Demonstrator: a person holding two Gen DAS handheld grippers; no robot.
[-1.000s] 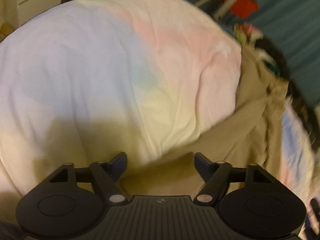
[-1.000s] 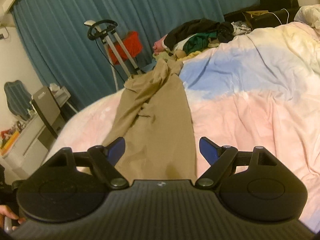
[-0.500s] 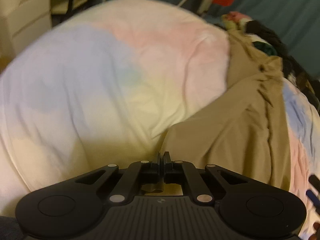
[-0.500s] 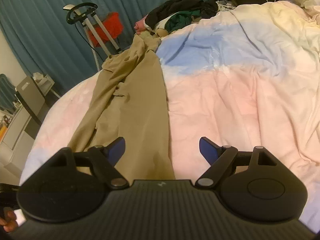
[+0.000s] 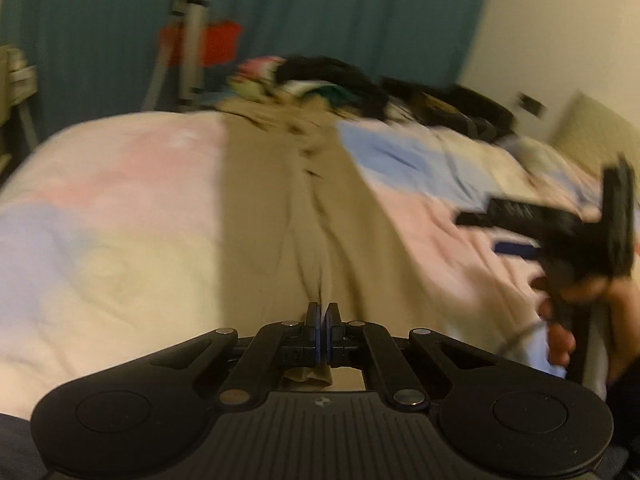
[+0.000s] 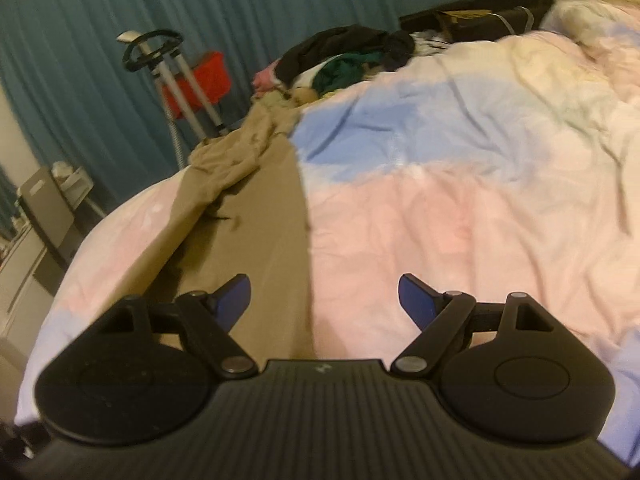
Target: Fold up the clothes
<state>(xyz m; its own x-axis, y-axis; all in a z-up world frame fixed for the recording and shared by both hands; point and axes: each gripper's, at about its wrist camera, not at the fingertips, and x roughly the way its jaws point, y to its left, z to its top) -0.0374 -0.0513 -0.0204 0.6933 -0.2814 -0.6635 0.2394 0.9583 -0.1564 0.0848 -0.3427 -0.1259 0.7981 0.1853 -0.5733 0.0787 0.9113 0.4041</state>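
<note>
The left gripper (image 5: 322, 316) has its two fingers pressed together on the near hem of the tan trousers (image 5: 304, 216), with a scrap of the tan cloth showing just under the closed tips. The trousers lie lengthwise on the pastel duvet (image 5: 120, 216), running from the gripper toward the far edge of the bed, where their bunched upper part meets a pile of clothes (image 6: 344, 60). That pile, dark, green and pink garments heaped together, sits on the far edge of the duvet, loose rather than in any basket or bin.

The right gripper (image 6: 324, 300) hovers above the near end of the trousers with its blue-padded fingers (image 6: 234, 294) wide apart, holding nothing; the trousers' right edge runs between them. In the left wrist view it appears to the right of the trousers, above the duvet, blurred, gripped by the person's right hand (image 5: 568, 316).

Beyond the trousers, past the far edge of the duvet, stands a metal-framed stand with a red part (image 6: 200, 80) against the teal curtain (image 6: 240, 8).
</note>
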